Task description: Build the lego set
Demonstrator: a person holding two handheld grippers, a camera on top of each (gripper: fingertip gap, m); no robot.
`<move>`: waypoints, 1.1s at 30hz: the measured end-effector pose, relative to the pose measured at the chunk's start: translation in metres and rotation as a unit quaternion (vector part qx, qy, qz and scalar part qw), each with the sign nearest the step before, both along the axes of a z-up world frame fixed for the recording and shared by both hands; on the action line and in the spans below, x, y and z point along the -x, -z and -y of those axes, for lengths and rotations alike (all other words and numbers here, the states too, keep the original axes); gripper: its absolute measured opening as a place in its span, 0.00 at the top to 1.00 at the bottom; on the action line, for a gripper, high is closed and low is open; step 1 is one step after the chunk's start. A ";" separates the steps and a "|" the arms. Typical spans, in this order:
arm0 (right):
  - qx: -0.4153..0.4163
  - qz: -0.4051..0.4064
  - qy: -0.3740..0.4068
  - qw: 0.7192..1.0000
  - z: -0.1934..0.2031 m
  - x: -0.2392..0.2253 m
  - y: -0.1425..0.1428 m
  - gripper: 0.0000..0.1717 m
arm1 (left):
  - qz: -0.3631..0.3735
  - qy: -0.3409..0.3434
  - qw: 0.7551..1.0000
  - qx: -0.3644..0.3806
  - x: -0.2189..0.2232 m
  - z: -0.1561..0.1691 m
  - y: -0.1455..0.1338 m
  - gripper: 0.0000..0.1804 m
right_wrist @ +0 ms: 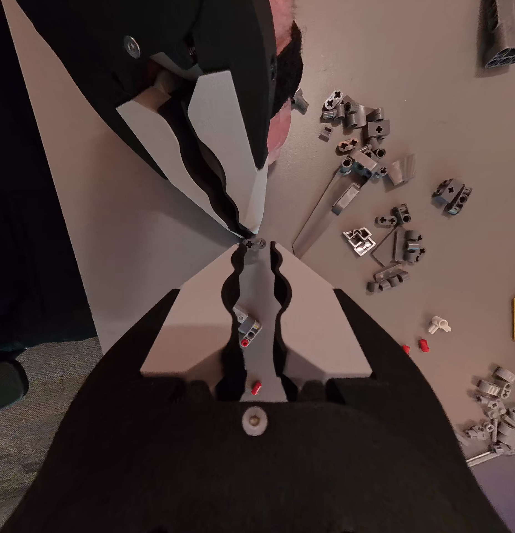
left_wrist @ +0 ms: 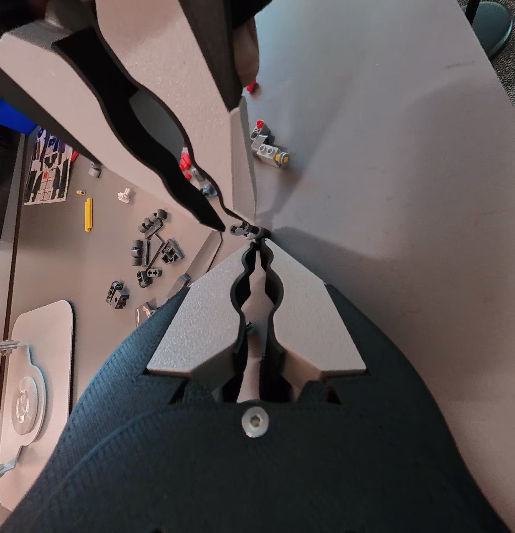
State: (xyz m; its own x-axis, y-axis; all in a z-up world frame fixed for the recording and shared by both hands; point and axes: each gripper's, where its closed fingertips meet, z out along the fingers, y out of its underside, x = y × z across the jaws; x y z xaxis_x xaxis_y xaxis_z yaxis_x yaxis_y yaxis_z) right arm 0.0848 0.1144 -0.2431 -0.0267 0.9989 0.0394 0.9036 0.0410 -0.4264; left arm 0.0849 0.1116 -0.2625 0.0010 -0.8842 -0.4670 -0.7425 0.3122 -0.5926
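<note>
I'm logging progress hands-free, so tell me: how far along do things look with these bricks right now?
Done: one small grey assembly with red and yellow pins lies put together on the table. In hand: the left gripper is shut on a small grey connector, and the right gripper stands open around it. Left: many loose grey pieces lie scattered, unjoined.

Matt grey plastic connector (left_wrist: 244, 230), smooth matt table (left_wrist: 380, 173), tongs' (left_wrist: 257, 240) grainy pale plastic fingers (left_wrist: 210, 317).
</note>
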 end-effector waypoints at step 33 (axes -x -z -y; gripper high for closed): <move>0.002 0.050 -0.007 0.999 0.005 0.000 0.003 0.94 | -0.002 0.002 1.000 -0.005 0.000 0.000 0.000 0.99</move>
State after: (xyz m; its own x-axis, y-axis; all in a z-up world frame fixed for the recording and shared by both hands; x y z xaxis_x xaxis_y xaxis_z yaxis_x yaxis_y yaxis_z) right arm 0.0849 0.1095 -0.2457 -0.0445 0.9985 0.0315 0.9412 0.0525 -0.3337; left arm 0.0852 0.1112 -0.2626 -0.0041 -0.8792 -0.4765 -0.7438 0.3212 -0.5862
